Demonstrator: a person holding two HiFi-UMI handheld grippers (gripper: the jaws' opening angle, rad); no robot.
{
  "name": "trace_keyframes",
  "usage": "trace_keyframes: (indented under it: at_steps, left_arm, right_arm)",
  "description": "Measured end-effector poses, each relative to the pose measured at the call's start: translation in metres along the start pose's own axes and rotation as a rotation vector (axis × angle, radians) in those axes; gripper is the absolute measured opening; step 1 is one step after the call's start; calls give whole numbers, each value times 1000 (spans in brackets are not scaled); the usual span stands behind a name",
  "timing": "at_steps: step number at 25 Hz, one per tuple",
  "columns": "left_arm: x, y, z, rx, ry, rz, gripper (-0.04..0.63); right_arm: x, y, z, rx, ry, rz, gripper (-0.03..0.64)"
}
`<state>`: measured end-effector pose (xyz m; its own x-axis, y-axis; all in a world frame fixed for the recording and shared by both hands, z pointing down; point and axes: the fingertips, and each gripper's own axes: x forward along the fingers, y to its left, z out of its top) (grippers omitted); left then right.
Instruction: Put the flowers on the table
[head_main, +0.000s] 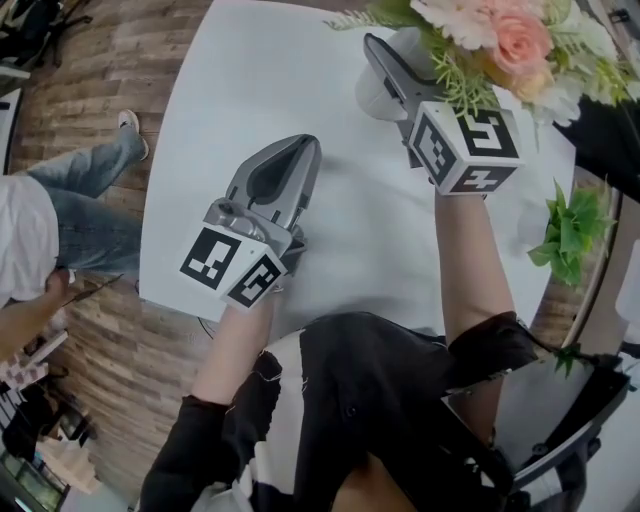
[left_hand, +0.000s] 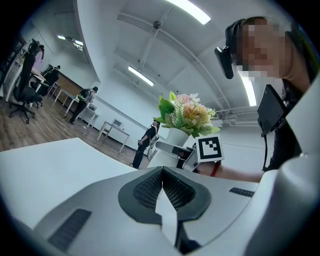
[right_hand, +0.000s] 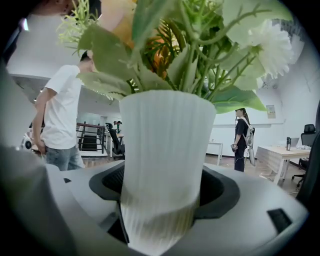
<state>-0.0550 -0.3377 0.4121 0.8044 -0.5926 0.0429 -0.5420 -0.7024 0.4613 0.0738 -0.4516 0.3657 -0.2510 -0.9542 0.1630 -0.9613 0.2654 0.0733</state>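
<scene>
Right gripper (head_main: 388, 75), 1 o'clock: fingers clamped low on vase (right_hand: 167, 150); top-heavy flowers (head_main: 505, 40) may tip it. Left gripper (head_main: 300, 155): fingers together.

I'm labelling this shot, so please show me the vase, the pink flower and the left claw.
vase (right_hand: 167, 150), right gripper view, middle of its ribbed white wall.
pink flower (head_main: 522, 45), head view, centre of its petals.
left claw (head_main: 303, 150), head view, its closed tip above the table.
</scene>
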Motion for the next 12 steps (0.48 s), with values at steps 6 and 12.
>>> trace_keyframes:
  at_steps: [6, 12]
  left_arm:
    - [-4, -6, 3, 6, -11, 14, 14]
    - [-14, -22, 4, 31, -22, 42, 12]
  right_arm:
    - [0, 0, -1, 0, -6, 11, 407]
    - [1, 1, -6, -11, 12, 42, 407]
